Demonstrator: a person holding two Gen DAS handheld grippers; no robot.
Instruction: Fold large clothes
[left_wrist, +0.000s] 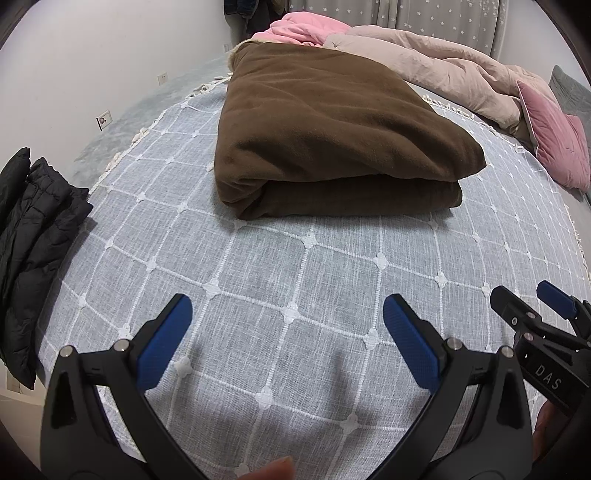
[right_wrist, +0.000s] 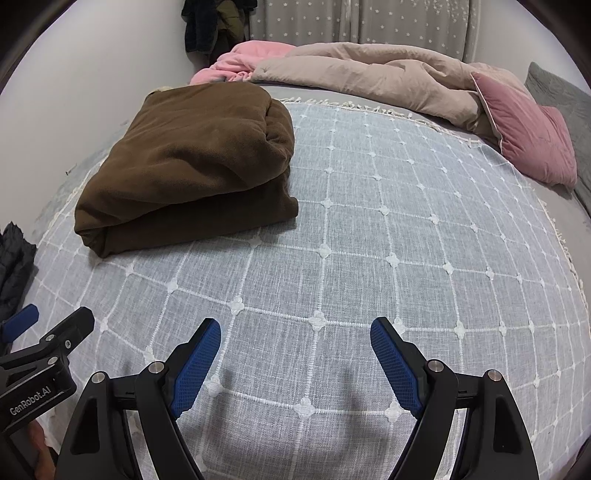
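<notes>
I've got the brown fleece garment (left_wrist: 332, 140) sitting folded in the upper middle of the left wrist view, and in the upper left of the right wrist view (right_wrist: 192, 162). It's a thick, neat rectangular bundle, soft and matte, with the folded layers stacked and their rounded edge facing me; a bit of cream lining peeks out at its far corner. It lies flat on the grey bedspread (left_wrist: 295, 280) with the white grid stitching and little tufted crosses. Counting now: one brown bundle, one black puffer jacket (left_wrist: 33, 240) folded at the left edge of the left wrist view, one beige duvet (right_wrist: 369, 74) rumpled along the top, one pink blanket (right_wrist: 236, 62) bunched beside it, two pink cushions (right_wrist: 524, 136) at the upper right, and two wall sockets (left_wrist: 104, 119) on the white wall at the left. Dark clothes (right_wrist: 210, 26) hang at the top, number unclear. On to my tongs: the left gripper (left_wrist: 288, 325) stands wide at the bottom of its own view, blue pads well apart, nothing between them, hovering over bare bedspread. The right gripper (right_wrist: 295, 350) is just as wide, empty too, with only the grid cloth showing between its pads. Each one shows at the edge of the other's view, side by side, near each other, and neither touches the brown bundle, which lies well apart from both.
</notes>
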